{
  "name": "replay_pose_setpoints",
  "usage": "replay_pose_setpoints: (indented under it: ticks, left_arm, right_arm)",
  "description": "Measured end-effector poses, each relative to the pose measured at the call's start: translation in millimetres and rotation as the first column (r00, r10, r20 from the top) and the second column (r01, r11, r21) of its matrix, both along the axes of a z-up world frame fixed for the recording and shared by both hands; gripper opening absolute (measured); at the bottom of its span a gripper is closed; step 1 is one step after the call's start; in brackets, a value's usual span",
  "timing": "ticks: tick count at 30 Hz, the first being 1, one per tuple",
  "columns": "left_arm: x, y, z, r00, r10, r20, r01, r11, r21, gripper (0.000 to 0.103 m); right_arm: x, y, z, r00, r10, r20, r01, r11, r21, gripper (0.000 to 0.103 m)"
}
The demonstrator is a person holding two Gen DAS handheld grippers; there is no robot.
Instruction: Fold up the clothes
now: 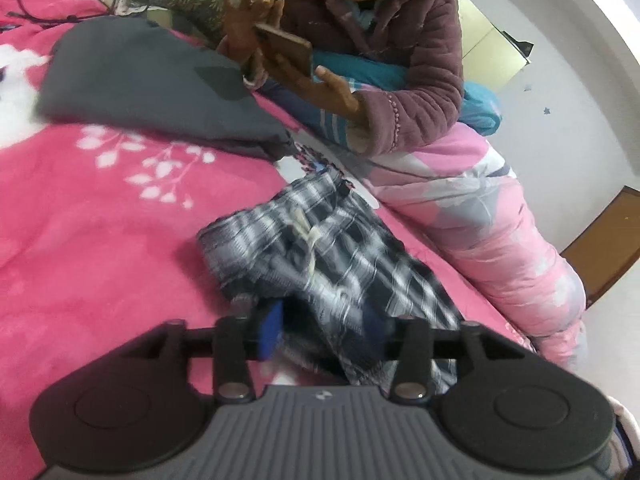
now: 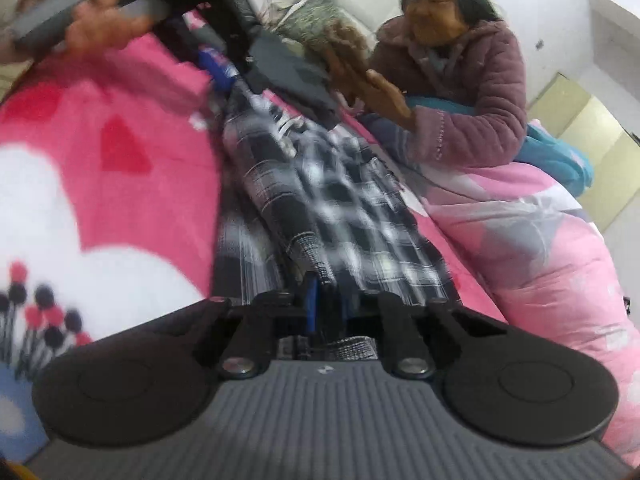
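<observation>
The right gripper (image 2: pixel 322 300) is pinching the plaid shorts (image 2: pixel 320 184) with fingers nearly shut, the left gripper (image 1: pixel 326 330) is sitting half-wide around their hem on the bed (image 1: pixel 100 216), probably mid-fold, needing a regrip.

Dim, flat indoor light, no hard shadows or glare. Heavy motion blur over the plaid cloth (image 2: pixel 352 200) and pink bedspread (image 2: pixel 132 120), worse in the right wrist view. Strong fisheye bending, with dark vignette at corners.
</observation>
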State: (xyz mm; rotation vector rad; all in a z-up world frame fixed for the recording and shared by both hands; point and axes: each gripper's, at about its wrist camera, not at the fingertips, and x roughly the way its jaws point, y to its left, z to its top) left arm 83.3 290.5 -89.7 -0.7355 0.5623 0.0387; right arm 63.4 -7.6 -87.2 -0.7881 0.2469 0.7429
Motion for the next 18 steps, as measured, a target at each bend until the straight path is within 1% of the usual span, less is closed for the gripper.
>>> replay_pose_setpoints:
  ticks: [1,3,4,6,7,8,9,10,11,12,13,14,15,16,17,18]
  left_arm:
    - [-4,1,-4,1.000,-0.006,-0.011,0.006,1.000,-0.028,0.048]
    - [-9,3,-16,0.999,-0.020,-0.026,0.017,0.994,-0.109,0.048]
    - [-9,3,-21,0.999,-0.023,-0.031,0.018,0.989,-0.145,0.048]
    - [-8,2,-29,1.000,-0.007,-0.029,0.002,0.983,-0.186,0.050]
    - [-7,3,-31,1.000,0.011,-0.012,-0.013,0.979,-0.203,0.052]
    - [-6,4,-34,0.999,0.035,0.007,-0.032,0.973,-0.229,0.055]
    - [-5,5,-37,0.998,0.066,0.024,-0.057,0.963,-0.262,0.055]
    - [-4,8,-40,0.994,0.101,0.042,-0.084,0.952,-0.296,0.054]
    - [-3,9,-42,0.990,0.129,0.058,-0.104,0.942,-0.320,0.048]
    - [-1,10,-44,0.987,0.149,0.064,-0.120,0.935,-0.335,0.032]
    - [0,12,-43,0.985,0.158,0.066,-0.125,0.929,-0.349,0.019]
    - [0,13,-41,0.985,0.158,0.072,-0.122,0.924,-0.362,0.003]
    - [0,14,-39,0.984,0.159,0.079,-0.119,0.919,-0.375,0.004]
    - [-4,16,-33,0.982,0.162,0.093,-0.117,0.920,-0.374,0.004]
    - [-10,18,-24,0.979,0.166,0.114,-0.115,0.926,-0.360,0.004]
    - [-16,22,-16,0.977,0.172,0.126,-0.120,0.931,-0.344,0.004]
  right_arm:
    - [-1,0,3,1.000,0.000,-0.013,0.001,1.000,0.026,0.007]
    - [-3,0,9,0.999,0.000,-0.040,0.003,0.997,0.078,0.006]
    - [0,0,12,0.998,-0.003,-0.068,0.010,0.994,0.112,0.005]
    - [7,-5,21,0.988,-0.009,-0.153,0.041,0.979,0.202,0.004]
    - [10,-7,26,0.981,-0.010,-0.196,0.059,0.968,0.245,0.004]
    - [15,-12,29,0.967,-0.004,-0.254,0.083,0.950,0.300,0.004]
    - [20,-17,33,0.949,0.007,-0.314,0.110,0.929,0.354,0.004]
    - [28,-26,36,0.914,0.029,-0.404,0.162,0.888,0.431,0.004]
    - [33,-35,36,0.878,0.052,-0.475,0.213,0.847,0.486,0.003]
    - [41,-44,34,0.836,0.075,-0.543,0.275,0.801,0.532,0.002]
    - [45,-50,32,0.807,0.091,-0.583,0.315,0.769,0.556,0.002]
    - [46,-54,29,0.785,0.105,-0.611,0.345,0.745,0.571,0.001]
    - [47,-56,27,0.769,0.118,-0.628,0.361,0.731,0.579,0.001]
    - [46,-58,27,0.760,0.132,-0.637,0.366,0.722,0.587,0.001]
    - [43,-58,29,0.758,0.152,-0.634,0.355,0.720,0.596,0.000]
    - [39,-57,32,0.756,0.182,-0.628,0.327,0.726,0.605,0.000]
